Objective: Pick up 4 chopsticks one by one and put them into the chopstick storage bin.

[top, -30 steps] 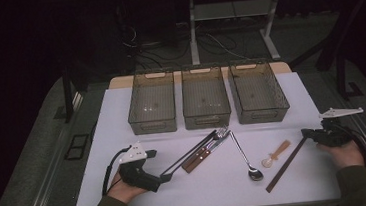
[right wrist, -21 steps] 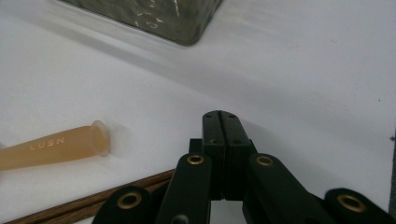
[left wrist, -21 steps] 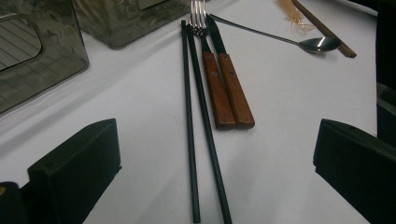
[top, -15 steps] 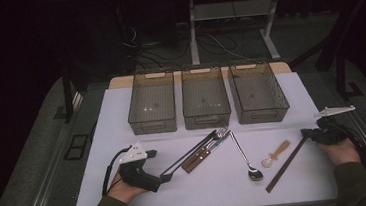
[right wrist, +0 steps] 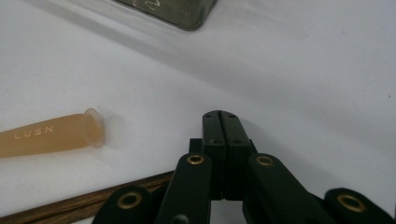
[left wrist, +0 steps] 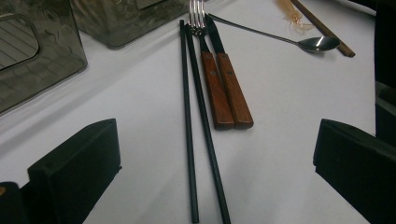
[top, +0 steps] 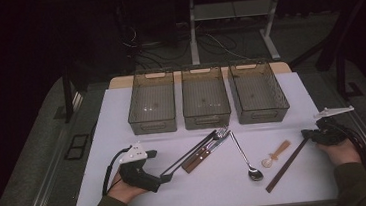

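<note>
On the white counter (top: 144, 196), three clear bins (top: 205, 98) stand side by side. The left gripper (left wrist: 210, 158), jaws wide open, straddles two black chopsticks (left wrist: 196, 116). The right gripper (right wrist: 221, 122), jaws closed empty, rests beside a brown chopstick (top: 287, 165).

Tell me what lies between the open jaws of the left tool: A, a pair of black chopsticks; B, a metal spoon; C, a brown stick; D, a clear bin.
A: in the left gripper view the black chopsticks run up the white table between the wide-open jaws of the left tool, with nothing pressing on them.
</note>
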